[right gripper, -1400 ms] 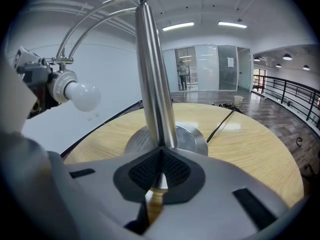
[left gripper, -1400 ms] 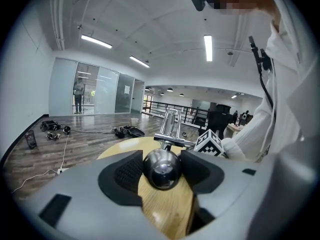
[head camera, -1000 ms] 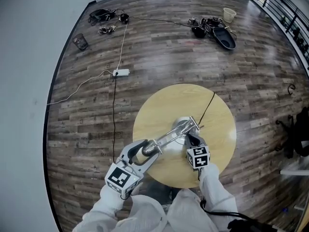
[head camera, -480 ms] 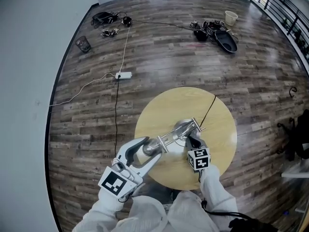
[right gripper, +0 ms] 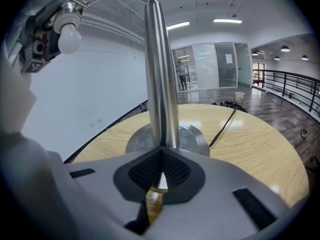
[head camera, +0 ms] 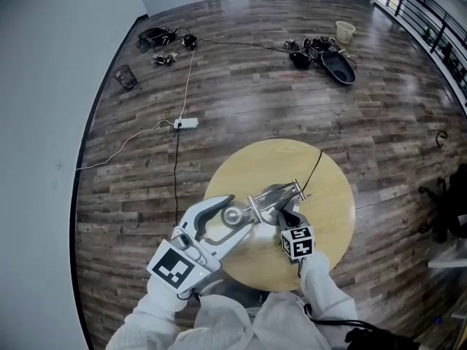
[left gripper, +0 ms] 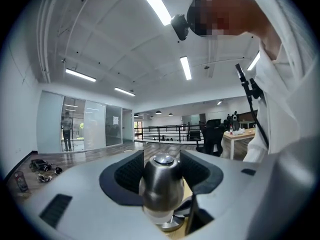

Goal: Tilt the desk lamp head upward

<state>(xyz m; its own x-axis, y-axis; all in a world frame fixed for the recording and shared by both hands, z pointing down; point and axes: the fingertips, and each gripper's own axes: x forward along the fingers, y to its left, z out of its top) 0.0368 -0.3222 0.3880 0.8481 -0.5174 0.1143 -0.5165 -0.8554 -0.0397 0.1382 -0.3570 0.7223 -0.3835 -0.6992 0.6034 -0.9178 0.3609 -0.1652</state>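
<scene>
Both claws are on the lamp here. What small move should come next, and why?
Probably a small upward swing of the left claw, pivoting the lamp head at its joint. Its pads sit against the head's sides, the right claw is clamped on the lamp stem above the base to brace it, and the bulb points downward.

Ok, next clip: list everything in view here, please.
Table: one, light wood, round, centre.
Desk lamp: one, silver, on the table.
Cord: one, black, across the table's far side.
Power strip: one, white, floor beyond the table.
Pail: one, beige, far floor beside black clutter.
Sleeves: two, white, bottom edge.
Left claw: one, grey, shut on the lamp head.
Right claw: one, grey, shut on the lamp stem.
</scene>
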